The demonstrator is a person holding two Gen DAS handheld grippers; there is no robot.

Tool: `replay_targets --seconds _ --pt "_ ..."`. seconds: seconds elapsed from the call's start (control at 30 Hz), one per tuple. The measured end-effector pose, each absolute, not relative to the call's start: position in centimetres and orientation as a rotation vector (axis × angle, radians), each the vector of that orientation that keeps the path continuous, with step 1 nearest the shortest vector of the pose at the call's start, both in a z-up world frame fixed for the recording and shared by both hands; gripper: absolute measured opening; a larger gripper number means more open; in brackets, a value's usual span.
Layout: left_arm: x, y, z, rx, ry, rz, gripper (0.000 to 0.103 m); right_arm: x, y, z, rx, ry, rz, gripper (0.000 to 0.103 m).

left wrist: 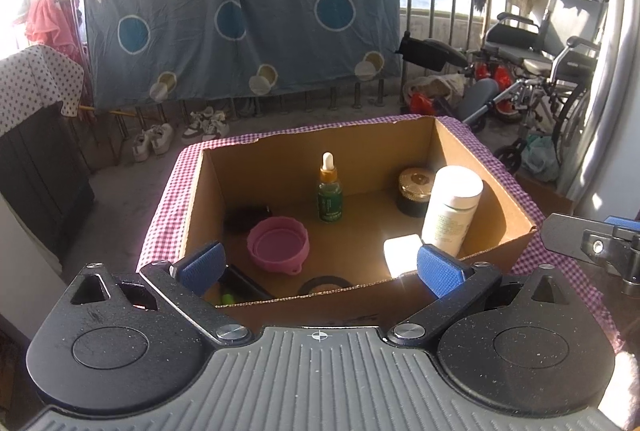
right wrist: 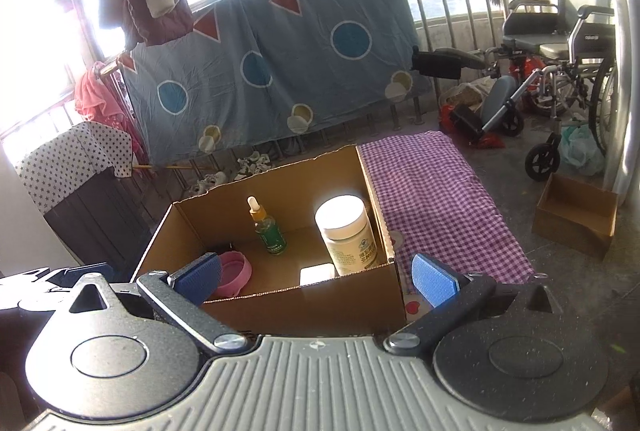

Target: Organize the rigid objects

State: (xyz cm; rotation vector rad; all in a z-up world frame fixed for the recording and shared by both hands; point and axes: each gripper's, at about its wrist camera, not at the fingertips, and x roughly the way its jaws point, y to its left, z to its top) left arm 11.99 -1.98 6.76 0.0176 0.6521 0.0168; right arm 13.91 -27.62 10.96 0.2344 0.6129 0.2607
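We see an open brown cardboard box (left wrist: 484,171) on the purple checked cloth (right wrist: 440,191), holding an upright green dropper bottle (left wrist: 330,197), a tall white plastic bottle (left wrist: 452,209) at its right wall, a gold-lidded dark jar (left wrist: 414,191) behind that, a pink collapsible silicone cup (left wrist: 279,244) at the left and a small white block (left wrist: 402,253). Our left claw (left wrist: 320,269) and right claw (right wrist: 316,277) both stand wide and empty at the box's near wall.

White bottle (right wrist: 347,235) label print too blurred to read
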Motion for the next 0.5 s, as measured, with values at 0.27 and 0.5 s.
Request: replay_targets --seconds 0.27,0.5 --pt "12.6 -0.8 6.3 -0.012 0.665 0.100 0.103 16.4 -26.1 9.8 0.168 0.660 0.273 0.103" --pt "12.7 -0.6 5.9 -0.003 0.684 0.122 0.103 17.7 -24.2 9.2 0.100 0.691 0.287 0.103"
